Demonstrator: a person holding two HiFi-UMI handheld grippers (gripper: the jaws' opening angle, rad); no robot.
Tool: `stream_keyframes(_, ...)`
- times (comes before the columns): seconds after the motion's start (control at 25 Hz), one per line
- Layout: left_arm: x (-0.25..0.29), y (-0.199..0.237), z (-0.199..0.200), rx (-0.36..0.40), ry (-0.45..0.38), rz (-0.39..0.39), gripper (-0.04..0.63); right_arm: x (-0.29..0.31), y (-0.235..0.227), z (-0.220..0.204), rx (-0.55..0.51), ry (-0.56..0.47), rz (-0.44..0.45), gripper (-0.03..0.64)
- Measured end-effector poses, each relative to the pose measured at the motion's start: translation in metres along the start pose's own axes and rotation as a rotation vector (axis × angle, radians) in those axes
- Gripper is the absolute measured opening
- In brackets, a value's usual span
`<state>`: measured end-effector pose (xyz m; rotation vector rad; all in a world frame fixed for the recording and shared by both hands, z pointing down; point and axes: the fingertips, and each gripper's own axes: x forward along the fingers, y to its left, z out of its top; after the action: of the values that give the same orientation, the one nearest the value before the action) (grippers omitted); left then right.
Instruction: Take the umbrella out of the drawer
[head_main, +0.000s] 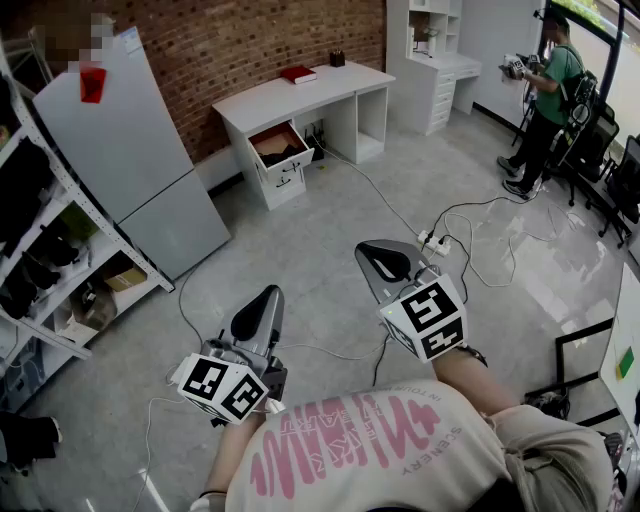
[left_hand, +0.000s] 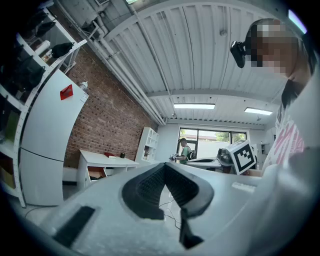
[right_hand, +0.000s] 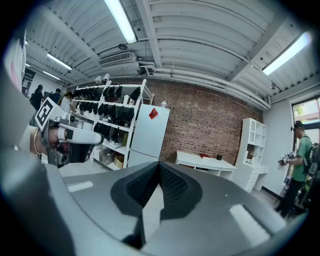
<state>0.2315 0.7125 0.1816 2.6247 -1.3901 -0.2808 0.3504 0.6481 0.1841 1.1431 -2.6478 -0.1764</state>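
Head view, with both gripper views. The white desk (head_main: 300, 97) stands against the brick wall, and the drawer (head_main: 286, 178) under its left end is pulled out over the floor (head_main: 330, 215).

**Task object.** A dark shape lying toward the drawer's front edge is probably the umbrella (head_main: 287, 156). At this range it is too small for its outline to be resolved. Neither its long axis nor the way its handle points can be told. In the left gripper view only the brown inner wall of the drawer appears, and the contents are hidden behind the drawer's front. In the right gripper view the gripper's own body cuts off the desk's lower part.

**Grippers.** The left gripper (head_main: 260, 312) and right gripper (head_main: 386, 262) are held level in front of the person, well apart from the desk. Each has its ribbed pads pressed together at the tips, with nothing between them. The holder's hands are largely covered by the marker cubes.

**Surroundings.** Cables (head_main: 470, 215) cross the floor between the grippers and the desk. A second person (head_main: 545, 95) stands at the far right, partly cut off by the frame's corner.
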Motion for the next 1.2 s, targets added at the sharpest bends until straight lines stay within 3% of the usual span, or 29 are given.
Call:
stream_keyframes(0.52, -0.018, 0.019, 0.015, 0.023, -0.015, -0.009, 0.008, 0.013, 0.023, 0.013, 0.013, -0.026, -0.001, 0.012)
stream_keyframes(0.72, -0.028, 0.032, 0.017, 0.031, -0.004, -0.019, 0.008, 0.023, 0.034, 0.017, 0.066, -0.051, 0.003, 0.012)
stream_keyframes(1.2, -0.073, 0.075, -0.002, -0.024, 0.011, 0.019, 0.008, 0.05, 0.101, -0.003, 0.115, -0.013, 0.077, 0.012)
